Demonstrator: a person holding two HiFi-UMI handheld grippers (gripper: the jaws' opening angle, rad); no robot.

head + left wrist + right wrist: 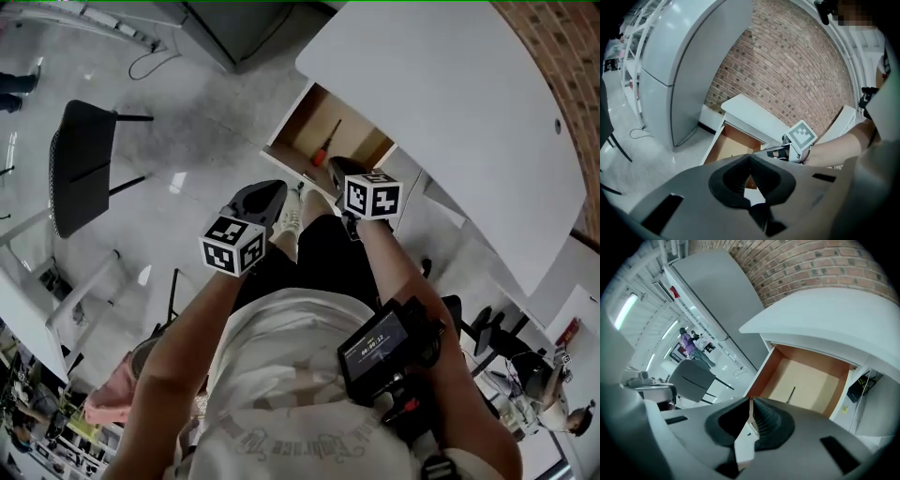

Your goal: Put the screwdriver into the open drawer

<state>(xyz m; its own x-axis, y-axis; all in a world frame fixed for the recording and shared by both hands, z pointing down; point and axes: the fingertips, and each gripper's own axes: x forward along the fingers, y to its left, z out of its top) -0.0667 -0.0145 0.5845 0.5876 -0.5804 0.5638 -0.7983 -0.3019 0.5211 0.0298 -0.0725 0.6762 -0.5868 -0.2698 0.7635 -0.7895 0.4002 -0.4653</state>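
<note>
Orange-handled screwdriver (325, 142) lies in the open drawer (302, 114), on the far side under the white desk (441, 103). Nearer, the left gripper (278, 187) and right gripper (334, 167) each hold their jaws together, empty.

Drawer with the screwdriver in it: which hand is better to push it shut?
Probably the right. In the head view the right gripper hangs just over the front edge of the drawer, while the left gripper sits off to its side. Both are empty, jaws together.

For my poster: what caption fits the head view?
Screwdriver lies in the open drawer; left tongs and right tongs held nearby, empty.
</note>
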